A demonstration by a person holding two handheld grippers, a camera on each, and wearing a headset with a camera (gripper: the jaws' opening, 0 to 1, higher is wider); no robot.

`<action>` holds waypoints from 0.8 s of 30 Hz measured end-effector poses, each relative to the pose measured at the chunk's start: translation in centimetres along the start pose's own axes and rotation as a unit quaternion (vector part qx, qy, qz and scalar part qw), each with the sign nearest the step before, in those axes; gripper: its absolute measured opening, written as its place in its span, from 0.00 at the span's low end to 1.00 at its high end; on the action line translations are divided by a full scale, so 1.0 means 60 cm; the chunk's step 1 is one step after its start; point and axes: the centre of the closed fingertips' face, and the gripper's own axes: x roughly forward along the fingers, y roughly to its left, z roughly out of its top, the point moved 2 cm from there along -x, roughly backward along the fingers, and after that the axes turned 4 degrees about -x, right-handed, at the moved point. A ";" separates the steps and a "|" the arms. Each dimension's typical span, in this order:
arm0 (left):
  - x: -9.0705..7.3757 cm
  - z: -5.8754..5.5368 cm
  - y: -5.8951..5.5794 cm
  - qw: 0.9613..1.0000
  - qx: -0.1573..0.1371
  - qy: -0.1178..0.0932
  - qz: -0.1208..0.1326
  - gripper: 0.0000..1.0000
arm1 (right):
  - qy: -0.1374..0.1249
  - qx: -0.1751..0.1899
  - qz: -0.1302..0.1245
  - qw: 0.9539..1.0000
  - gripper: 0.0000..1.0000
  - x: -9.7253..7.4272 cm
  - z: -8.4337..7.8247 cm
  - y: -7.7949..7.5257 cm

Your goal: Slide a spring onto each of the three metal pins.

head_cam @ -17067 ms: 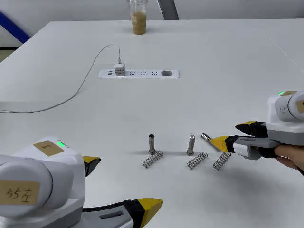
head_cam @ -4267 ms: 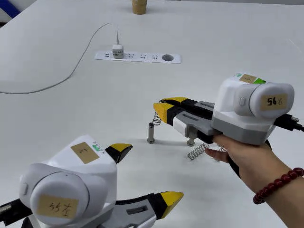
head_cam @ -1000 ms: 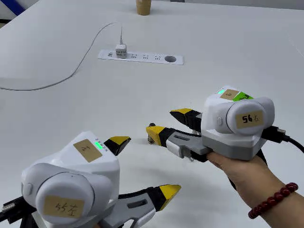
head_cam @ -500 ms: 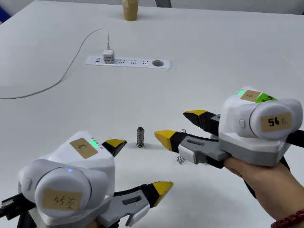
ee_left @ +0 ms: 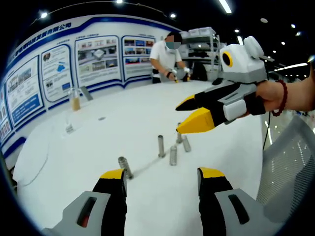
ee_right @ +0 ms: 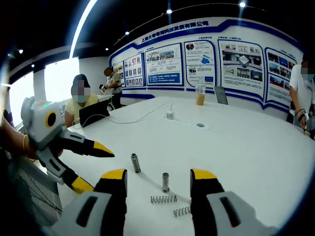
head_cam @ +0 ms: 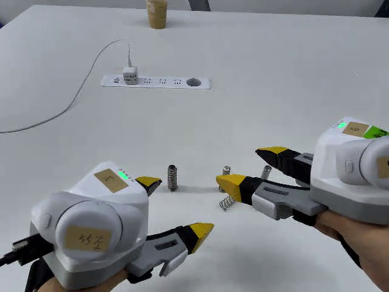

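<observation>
The left gripper (head_cam: 177, 205) bears a tan sticker (head_cam: 83, 238) handwritten "55左", at seven o'clock in the head view, while the white Chinese heading (ee_right: 179, 25) over the wall boards (ee_right: 197, 54) is too small to read.

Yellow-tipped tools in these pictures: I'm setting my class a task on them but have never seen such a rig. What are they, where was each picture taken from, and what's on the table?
A person holds one gripper in each hand: the left gripper and the right gripper. The yellow tips are their jaws; both pairs stand open, holding nothing. The head view comes from a headset camera looking down; each round picture comes from a camera riding on one gripper. On the white table stands one spring-covered pin, two bare pins are to its right, and two loose springs lie nearby. Farther back are a power strip and a cup.
</observation>
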 end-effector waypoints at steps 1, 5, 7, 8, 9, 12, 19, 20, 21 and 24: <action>0.002 0.000 -0.001 1.000 0.000 0.000 -0.001 0.58 | 0.001 0.000 -0.003 1.000 0.53 -0.003 -0.001 -0.003; 0.016 0.001 -0.004 1.000 0.000 0.003 -0.007 0.56 | 0.004 0.002 -0.009 1.000 0.54 -0.015 -0.008 -0.012; 0.022 0.003 -0.008 1.000 0.003 0.003 -0.012 0.55 | 0.006 0.002 -0.010 1.000 0.54 -0.021 -0.011 -0.015; 0.025 0.004 -0.009 1.000 0.004 0.003 -0.014 0.54 | 0.008 0.003 -0.011 1.000 0.54 -0.023 -0.013 -0.016; 0.029 0.005 -0.011 1.000 0.008 0.002 -0.016 0.53 | 0.009 0.004 -0.012 1.000 0.54 -0.026 -0.015 -0.017; 0.041 0.004 -0.013 1.000 0.013 0.006 -0.021 0.51 | 0.012 0.007 -0.016 1.000 0.54 -0.032 -0.020 -0.019; 0.070 0.000 -0.019 0.999 0.021 0.017 -0.032 0.46 | 0.015 0.014 -0.023 1.000 0.56 -0.043 -0.031 -0.025; 0.074 0.000 -0.020 0.999 0.020 0.018 -0.033 0.46 | 0.017 0.015 -0.024 0.999 0.56 -0.045 -0.033 -0.026; 0.077 -0.001 -0.021 0.999 0.019 0.019 -0.034 0.45 | 0.018 0.016 -0.025 0.999 0.56 -0.046 -0.035 -0.027; 0.090 -0.005 -0.022 0.999 0.018 0.026 -0.037 0.44 | 0.022 0.020 -0.027 0.999 0.57 -0.053 -0.044 -0.028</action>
